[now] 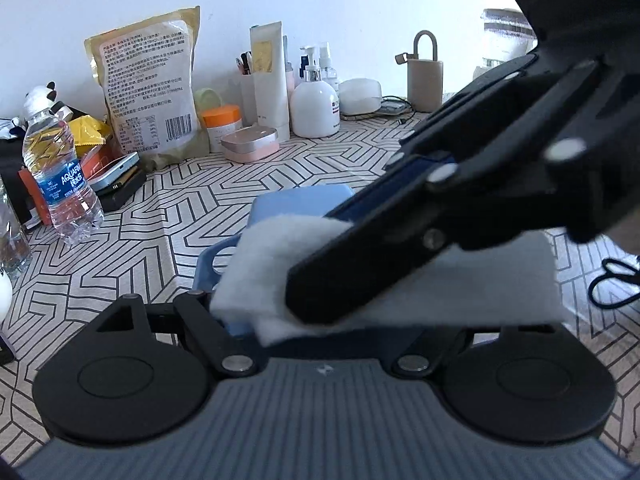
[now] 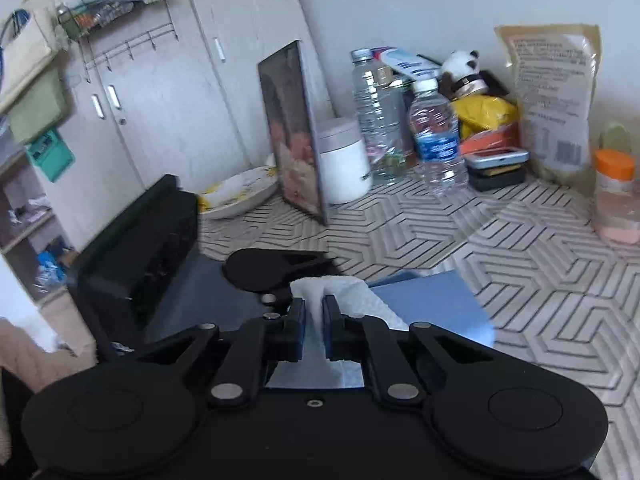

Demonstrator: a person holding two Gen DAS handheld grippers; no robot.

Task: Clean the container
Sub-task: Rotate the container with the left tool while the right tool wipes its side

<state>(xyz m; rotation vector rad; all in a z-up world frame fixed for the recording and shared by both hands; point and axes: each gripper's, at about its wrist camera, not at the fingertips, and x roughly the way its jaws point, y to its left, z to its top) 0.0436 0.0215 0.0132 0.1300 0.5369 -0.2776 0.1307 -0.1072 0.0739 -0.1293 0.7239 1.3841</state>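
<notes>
Wiping the blue container with a white cloth

Left view: the left gripper (image 1: 236, 320) seems clamped on the container (image 1: 304, 200), the right gripper (image 1: 320, 296) pressing cloth (image 1: 256, 276) onto it. Right view: jaws pinch the cloth; next, sweep across.

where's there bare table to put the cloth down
Bare patterned tablecloth lies between the blue container and the Aquafina bottle. The back wall row, snack bag to lotion bottle, is crowded.
</notes>
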